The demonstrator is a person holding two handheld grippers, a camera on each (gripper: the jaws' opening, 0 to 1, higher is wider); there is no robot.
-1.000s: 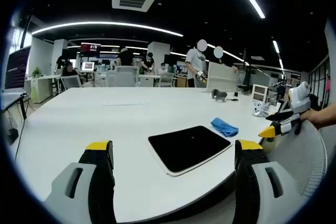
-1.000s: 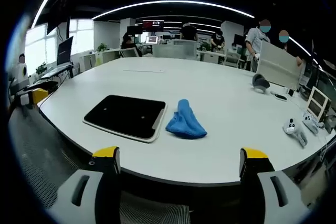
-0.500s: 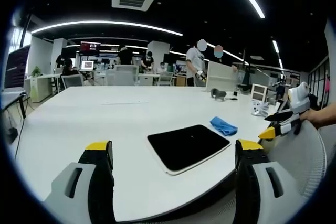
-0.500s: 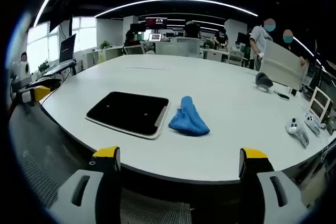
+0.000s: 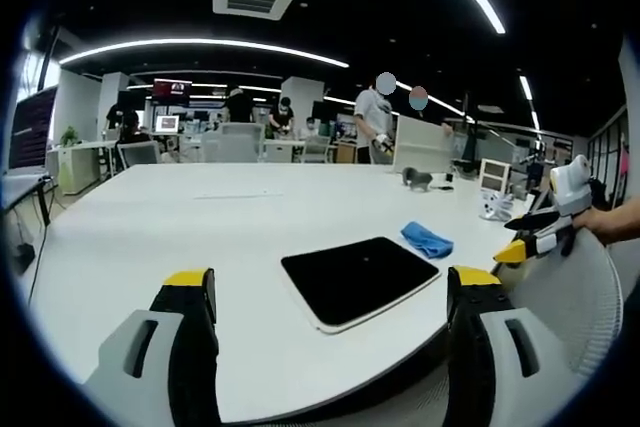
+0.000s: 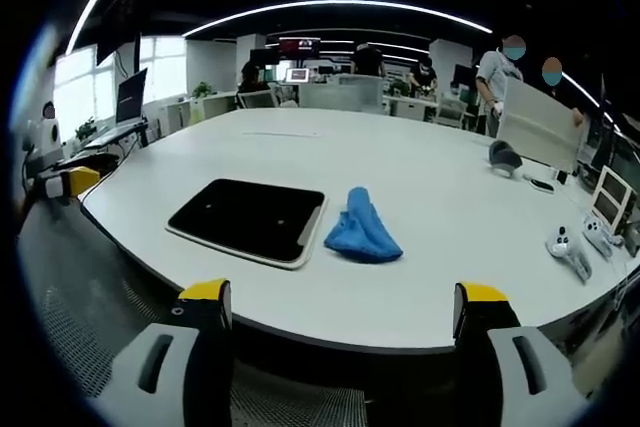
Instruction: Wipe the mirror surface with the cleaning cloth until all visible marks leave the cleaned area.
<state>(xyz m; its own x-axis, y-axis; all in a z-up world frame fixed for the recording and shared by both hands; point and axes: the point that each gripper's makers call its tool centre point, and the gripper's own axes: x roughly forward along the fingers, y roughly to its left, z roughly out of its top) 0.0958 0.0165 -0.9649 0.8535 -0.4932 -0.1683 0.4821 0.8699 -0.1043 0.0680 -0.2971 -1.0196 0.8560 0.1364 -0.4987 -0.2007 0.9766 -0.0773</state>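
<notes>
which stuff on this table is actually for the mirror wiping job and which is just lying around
For the job:
- mirror, dark, lying flat near the table edge
- blue cleaning cloth, bunched up beside the mirror
- left gripper and right gripper, jaws open, both short of the table

Just lying about:
- white controllers
- small framed stand
- grey object

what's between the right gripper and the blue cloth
Just bare white table; in the right gripper view, nothing lies between the open right gripper and the blue cloth.

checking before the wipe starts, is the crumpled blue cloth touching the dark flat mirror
Apart. The right gripper view shows a thin strip of white table between the crumpled blue cloth and the dark flat mirror.
</notes>
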